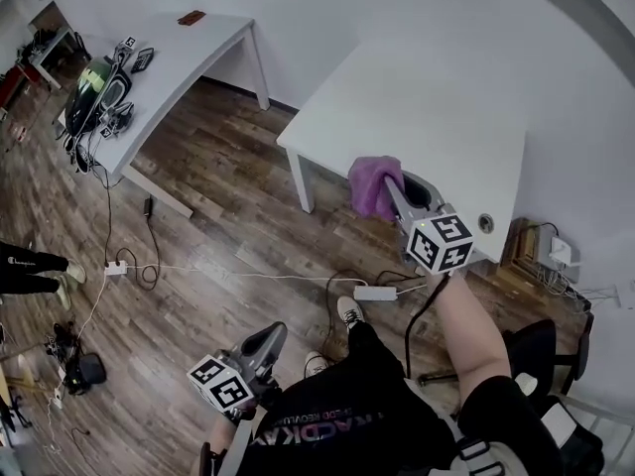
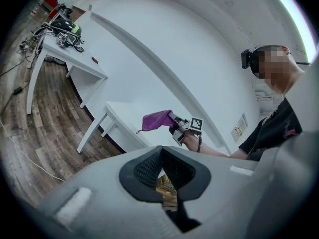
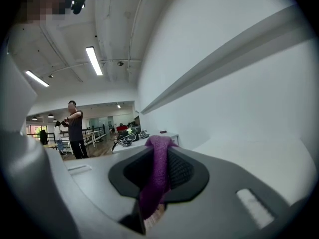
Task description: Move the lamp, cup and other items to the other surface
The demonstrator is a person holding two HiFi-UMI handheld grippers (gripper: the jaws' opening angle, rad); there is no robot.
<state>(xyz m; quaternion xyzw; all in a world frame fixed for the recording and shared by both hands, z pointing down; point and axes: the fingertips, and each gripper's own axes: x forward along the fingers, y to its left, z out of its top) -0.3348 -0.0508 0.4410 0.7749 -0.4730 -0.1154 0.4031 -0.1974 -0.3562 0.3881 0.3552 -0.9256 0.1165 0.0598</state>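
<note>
Bright, even, w/ fisheye edges

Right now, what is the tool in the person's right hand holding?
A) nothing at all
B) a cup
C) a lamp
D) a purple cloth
D: the right gripper view shows the purple cloth pinched between the jaws of the right tool. In the head view, the cloth hangs from that tool over the white table.

Small white print on a black trouser leg (image 1: pixel 25 259) at the far left edge seems to read "Champion". Upside-down white lettering on the near person's black shirt (image 1: pixel 337 432) is too distorted to read.
</note>
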